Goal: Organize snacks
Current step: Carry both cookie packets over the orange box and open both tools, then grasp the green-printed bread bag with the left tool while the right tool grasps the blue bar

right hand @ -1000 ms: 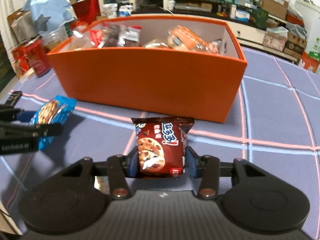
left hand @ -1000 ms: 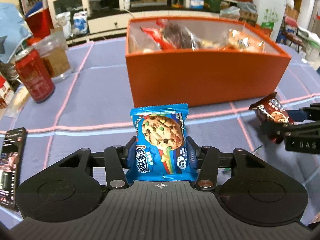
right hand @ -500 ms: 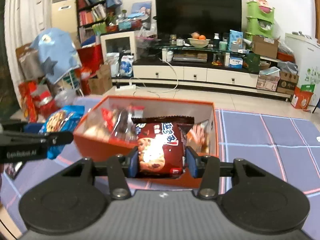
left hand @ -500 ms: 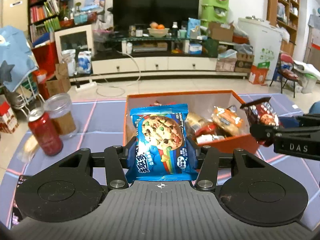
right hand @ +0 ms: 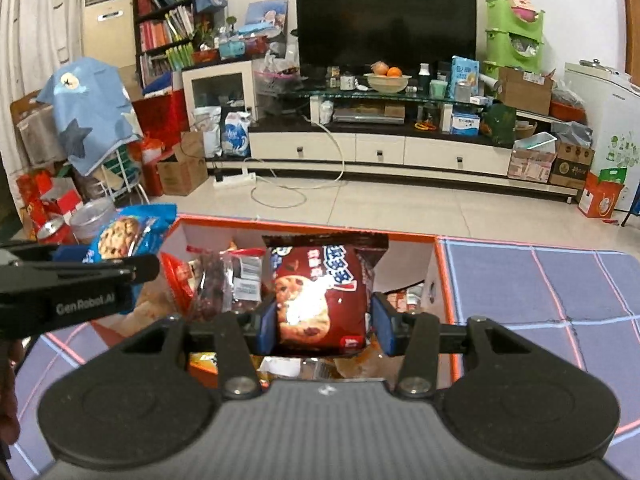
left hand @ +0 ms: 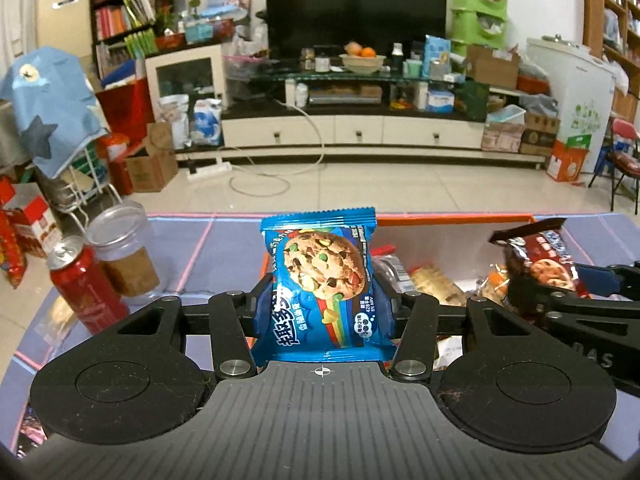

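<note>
Both glossy cookie packets rose above the orange box [right hand: 440, 276]: jaws grip blue packet [left hand: 324, 284], brown packet [right hand: 320, 296].

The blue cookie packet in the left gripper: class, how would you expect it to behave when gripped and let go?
The blue cookie packet, pinched by the left gripper, stands upright, so it is probably fairly stiff. Its glossy film looks slippery. It seems light, and the cookie inside probably breaks easily.

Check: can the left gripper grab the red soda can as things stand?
Probably not yet. The left gripper is shut on the blue cookie packet, so it has no free grip. The red soda can stands unobstructed on the table, beside a clear jar.
</note>
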A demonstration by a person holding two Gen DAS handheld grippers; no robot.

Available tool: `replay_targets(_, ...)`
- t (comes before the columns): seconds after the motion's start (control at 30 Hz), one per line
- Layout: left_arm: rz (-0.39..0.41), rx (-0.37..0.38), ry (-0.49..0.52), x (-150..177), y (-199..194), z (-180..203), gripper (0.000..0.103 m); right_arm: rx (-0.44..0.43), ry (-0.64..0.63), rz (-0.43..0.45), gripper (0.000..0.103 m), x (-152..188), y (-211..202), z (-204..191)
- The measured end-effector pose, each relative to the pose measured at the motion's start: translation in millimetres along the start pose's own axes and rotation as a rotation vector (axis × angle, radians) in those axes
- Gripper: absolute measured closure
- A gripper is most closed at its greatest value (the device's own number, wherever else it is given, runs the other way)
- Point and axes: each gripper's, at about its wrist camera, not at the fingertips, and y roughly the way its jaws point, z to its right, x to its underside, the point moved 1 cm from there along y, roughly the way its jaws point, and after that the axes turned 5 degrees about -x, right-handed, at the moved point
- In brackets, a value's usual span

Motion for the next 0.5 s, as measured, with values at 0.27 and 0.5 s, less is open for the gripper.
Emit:
replay_targets(0.27, 0.037, -0.038, 0.032, -1, -4, -7, 0.033, 0.015, -0.018, 0.028, 0.038, -9, 6, -3)
replay_targets(0.5, 0.024, -0.059, -0.092, 32, -52, -51, 0.027, -0.003, 0.028, 0.047, 0.028, 34, -84, -15)
